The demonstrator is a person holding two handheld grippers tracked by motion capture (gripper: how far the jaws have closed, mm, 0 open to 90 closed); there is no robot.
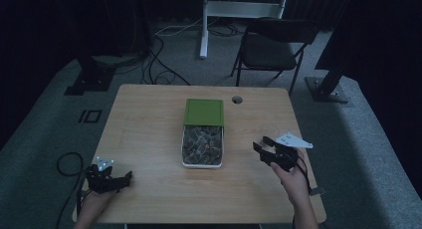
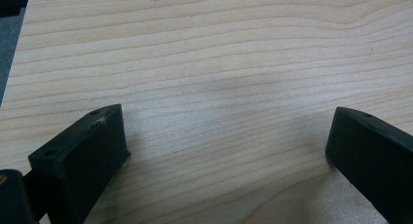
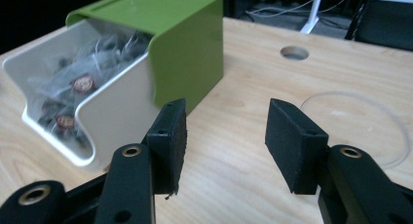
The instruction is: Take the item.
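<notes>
1. The pale wooden rectangular desk (image 1: 149,119) carries everything, with a round cable hole (image 1: 237,99) near its far edge.
2. Behind the desk, on the grey carpet, stands a black folding chair (image 1: 271,47), and beside it a white metal stand (image 1: 239,10).
3. The white plastic box with a green sliding lid (image 1: 203,132) sits at the middle of the desk. Its lid (image 1: 204,111) covers the far part, so the near part lies uncovered. In the right gripper view the box (image 3: 112,107) lies just ahead and to the left of the jaws, not touching them.
4. Inside the uncovered part lie small dark pieces in clear wrappers (image 1: 202,145), heaped against the white walls; the right gripper view shows them (image 3: 80,83) too.
5. The right claw (image 1: 266,150) hovers to the right of the box, near it but apart, jaws spread with nothing between them, pointing toward the box.
6. The left claw (image 1: 121,181) rests low by the desk's near left corner, well apart from the box; its jaws stand wide over bare wood, released.
</notes>
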